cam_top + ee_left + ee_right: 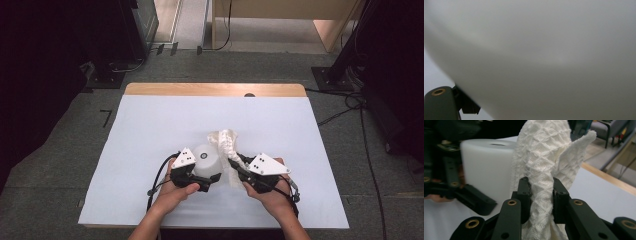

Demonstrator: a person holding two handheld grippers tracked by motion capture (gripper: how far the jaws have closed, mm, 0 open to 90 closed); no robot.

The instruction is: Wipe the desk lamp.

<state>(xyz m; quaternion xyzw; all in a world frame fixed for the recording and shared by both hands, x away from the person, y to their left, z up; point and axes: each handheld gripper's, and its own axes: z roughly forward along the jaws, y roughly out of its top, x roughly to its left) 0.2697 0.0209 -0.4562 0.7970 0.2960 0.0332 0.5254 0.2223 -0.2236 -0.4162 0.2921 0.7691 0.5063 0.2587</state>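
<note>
A white cylinder stands on the white table cover, near the front middle. My left gripper comes in from the left with its jaws on either side of it, shut on it. In the left gripper view the cylinder's wall sits right against the camera, with one finger at the lower left. A white waffle-weave cloth rises just right of the cylinder. My right gripper is shut on it. In the right gripper view the pads pinch the bunched cloth, beside the cylinder.
A strip of bare wood runs along the table's far edge. Grey floor surrounds the table, with black stands and cables at the back left and the right. The cover's left, right and far parts lie bare.
</note>
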